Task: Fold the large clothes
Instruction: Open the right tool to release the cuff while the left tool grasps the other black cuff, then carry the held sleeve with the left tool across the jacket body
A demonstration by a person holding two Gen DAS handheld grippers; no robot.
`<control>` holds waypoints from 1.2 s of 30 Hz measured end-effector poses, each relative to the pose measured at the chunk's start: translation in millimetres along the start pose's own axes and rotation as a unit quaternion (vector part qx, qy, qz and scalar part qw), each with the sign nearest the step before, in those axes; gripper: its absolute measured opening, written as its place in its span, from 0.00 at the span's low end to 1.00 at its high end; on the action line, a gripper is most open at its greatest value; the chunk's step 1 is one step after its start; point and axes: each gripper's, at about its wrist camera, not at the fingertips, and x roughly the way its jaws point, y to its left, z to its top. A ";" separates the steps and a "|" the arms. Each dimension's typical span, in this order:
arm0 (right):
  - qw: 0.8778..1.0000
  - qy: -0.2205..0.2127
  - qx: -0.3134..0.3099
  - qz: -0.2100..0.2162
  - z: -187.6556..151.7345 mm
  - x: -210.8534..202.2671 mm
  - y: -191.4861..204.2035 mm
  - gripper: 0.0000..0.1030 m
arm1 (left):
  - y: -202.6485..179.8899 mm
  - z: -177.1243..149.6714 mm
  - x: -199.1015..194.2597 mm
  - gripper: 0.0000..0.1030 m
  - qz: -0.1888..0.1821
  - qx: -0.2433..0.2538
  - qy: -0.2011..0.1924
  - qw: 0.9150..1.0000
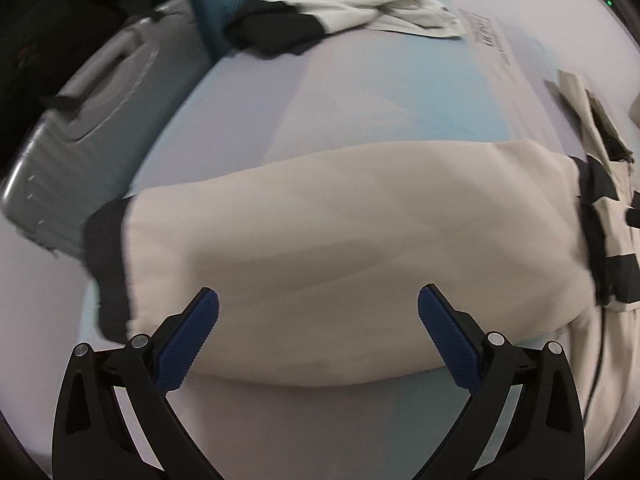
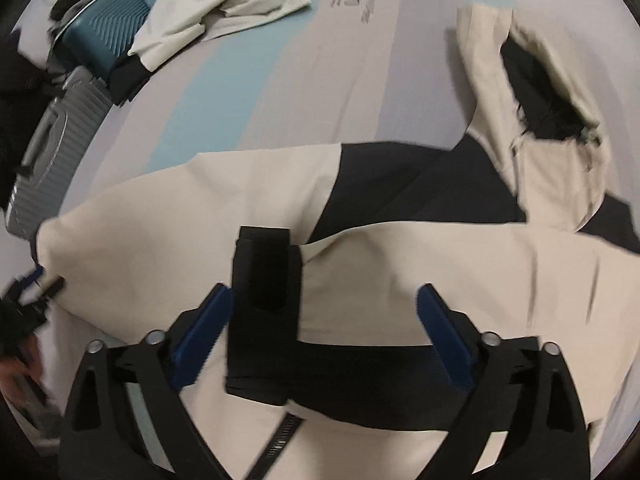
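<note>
Cream-and-black jacket (image 2: 200, 232) spread across the bed (image 1: 360, 92), both grippers above it.

Folded sleeve lies flat under the left gripper (image 1: 318, 332), fingers wide, gripping nothing. Right gripper (image 2: 324, 336) hangs over the black cuff strap (image 2: 264, 280), fingers spread wide, empty. Second pale garment (image 1: 360, 0) and grey suitcase (image 1: 100, 120) at the bed's far edge.

The jacket (image 2: 420, 264) is cream with black panels and a black cuff (image 1: 106, 264). The bed sheet (image 1: 360, 92) has lilac-grey and pale blue stripes. One suitcase (image 1: 96, 120) is ribbed grey, another (image 2: 110, 28) teal. The tongs' pads (image 1: 186, 344) are blue on black arms.
</note>
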 end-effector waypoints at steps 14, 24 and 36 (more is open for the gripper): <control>0.997 -0.068 0.002 -0.024 -29.1 -34.9 -25.4 0.93 | 125.1 -12.5 26.0 0.94 0.009 -0.051 0.029 0.998; 0.998 -0.047 0.033 -0.011 -44.9 -29.3 -36.6 0.93 | 126.8 -10.5 43.8 0.77 -0.031 -0.043 0.038 0.998; 0.997 -0.051 0.039 -0.034 -44.5 -32.3 -57.8 0.93 | 123.4 -10.4 27.0 0.51 -0.012 -0.055 0.021 0.998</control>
